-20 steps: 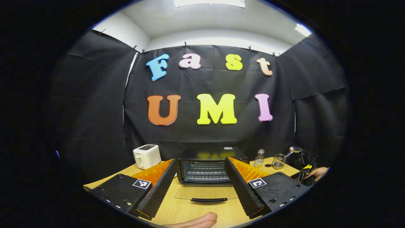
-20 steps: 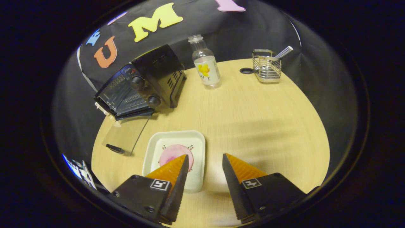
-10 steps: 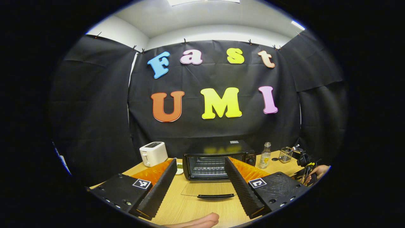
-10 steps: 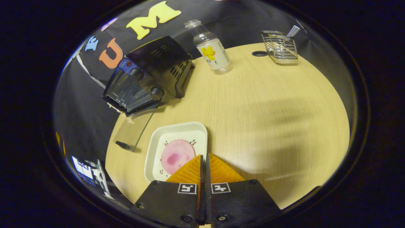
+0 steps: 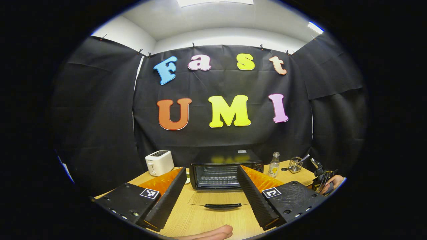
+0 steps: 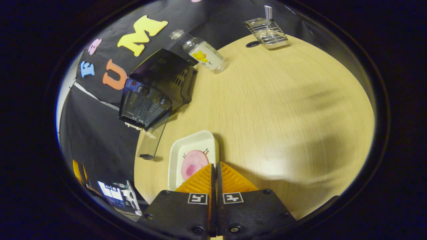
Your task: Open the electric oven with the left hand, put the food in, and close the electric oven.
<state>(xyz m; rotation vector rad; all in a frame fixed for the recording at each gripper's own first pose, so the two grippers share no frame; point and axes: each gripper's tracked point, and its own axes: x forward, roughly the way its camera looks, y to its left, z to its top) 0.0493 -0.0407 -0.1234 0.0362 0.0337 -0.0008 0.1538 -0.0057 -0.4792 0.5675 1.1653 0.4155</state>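
A staged recording booth is posing as a kitchen: black cloth [image 5: 100,110] is hanging clipped across white walls, and a wooden bench [image 6: 273,110] is carrying a toaster oven [image 5: 220,168] with its door lying open, a white toaster [image 5: 159,162], a bottle [image 6: 201,55] and a wire utensil caddy [image 6: 267,30].

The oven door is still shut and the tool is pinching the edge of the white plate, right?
Not quite. The oven door is open, lying flat on the table, as the left gripper view shows. The right tool does pinch the white plate edge.
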